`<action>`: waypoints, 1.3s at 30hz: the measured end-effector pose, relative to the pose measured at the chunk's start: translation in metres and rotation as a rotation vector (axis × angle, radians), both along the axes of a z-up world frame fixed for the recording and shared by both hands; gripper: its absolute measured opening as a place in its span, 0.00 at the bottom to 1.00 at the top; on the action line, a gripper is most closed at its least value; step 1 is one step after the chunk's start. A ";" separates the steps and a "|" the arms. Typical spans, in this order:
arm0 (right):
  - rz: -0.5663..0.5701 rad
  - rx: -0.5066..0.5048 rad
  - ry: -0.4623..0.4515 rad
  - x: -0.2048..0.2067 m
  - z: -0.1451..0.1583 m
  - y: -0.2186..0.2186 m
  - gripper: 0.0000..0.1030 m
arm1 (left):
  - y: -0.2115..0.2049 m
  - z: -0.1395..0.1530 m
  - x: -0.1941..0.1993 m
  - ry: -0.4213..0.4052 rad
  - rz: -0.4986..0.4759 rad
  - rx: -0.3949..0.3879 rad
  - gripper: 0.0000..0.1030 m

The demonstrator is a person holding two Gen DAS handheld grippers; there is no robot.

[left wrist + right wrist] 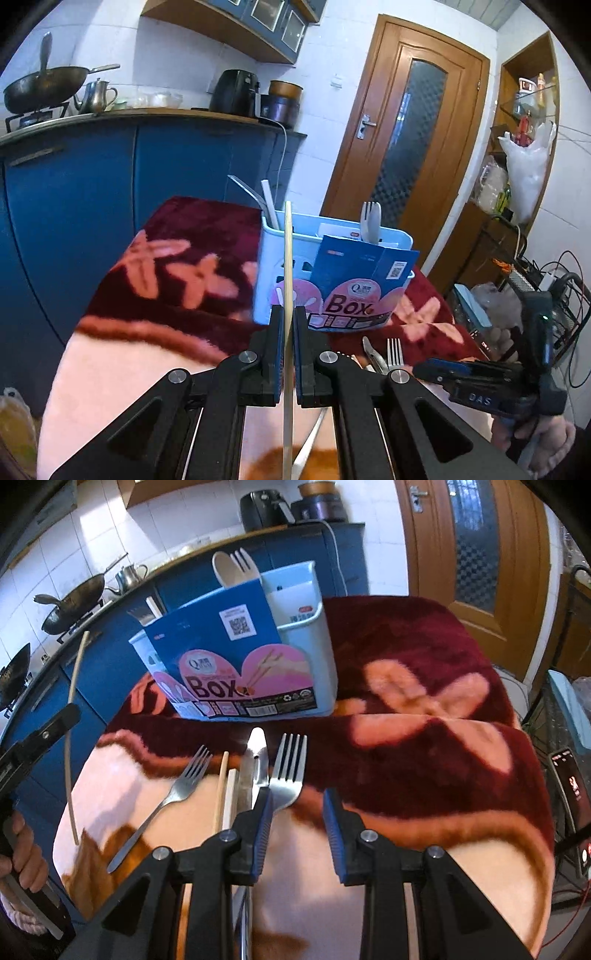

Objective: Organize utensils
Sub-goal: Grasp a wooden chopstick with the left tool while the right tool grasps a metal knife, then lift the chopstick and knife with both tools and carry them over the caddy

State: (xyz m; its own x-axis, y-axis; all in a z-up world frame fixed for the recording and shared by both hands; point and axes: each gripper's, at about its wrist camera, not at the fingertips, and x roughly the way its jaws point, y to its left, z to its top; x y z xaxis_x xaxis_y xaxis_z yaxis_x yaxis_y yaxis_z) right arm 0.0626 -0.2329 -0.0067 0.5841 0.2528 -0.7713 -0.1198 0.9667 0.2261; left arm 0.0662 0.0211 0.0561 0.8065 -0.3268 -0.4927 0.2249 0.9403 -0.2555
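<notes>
The job looks partly done. The pale blue utensil box [317, 635] stands on the blanket-covered tabletop [424, 709] at about 12 o'clock in the right wrist view. It already holds several pieces: a wooden spoon [223, 568] and a pale fork [242, 563] stick up behind its blue card label [218, 635], and in the left wrist view further handles rise from its far compartment at about 11 o'clock.

The left tool [289, 325] is closed on a single wooden chopstick [287, 258], which stands upright between the pads, its tip level with the box rim and just short of it. My guess is that it goes in next.

The right tool [298, 808] hangs wide open with nothing between its pads, above the loose pile. Still lying there, toward 11 o'clock of that tool: a steel fork [291, 764], a second fork [184, 782], a knife [255, 753] and another chopstick [221, 794]. So at least four pieces remain, plus the one in hand.
</notes>
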 end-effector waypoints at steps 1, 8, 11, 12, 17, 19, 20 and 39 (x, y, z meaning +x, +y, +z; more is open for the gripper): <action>0.003 -0.002 0.007 0.005 -0.001 0.001 0.30 | 0.001 -0.001 0.000 0.001 0.002 -0.003 0.04; 0.012 0.004 0.050 0.027 -0.011 0.000 0.30 | 0.004 -0.003 0.001 -0.007 0.023 0.027 0.04; 0.030 0.019 0.056 0.030 -0.016 0.001 0.30 | 0.003 -0.006 0.004 0.004 0.048 0.061 0.04; 0.034 0.022 0.051 0.031 -0.017 0.001 0.31 | 0.003 -0.007 0.005 0.011 0.050 0.060 0.04; 0.044 0.069 0.058 0.036 -0.019 -0.004 0.32 | 0.003 -0.012 0.008 0.024 0.057 0.066 0.04; 0.050 0.084 0.060 0.036 -0.019 -0.007 0.32 | 0.002 -0.012 0.008 0.026 0.059 0.070 0.04; 0.054 0.080 0.058 0.037 -0.018 -0.006 0.32 | 0.001 -0.013 0.007 0.027 0.062 0.074 0.04; 0.111 -0.055 -0.393 -0.043 0.055 0.023 0.03 | -0.008 0.003 -0.011 -0.052 0.051 0.095 0.04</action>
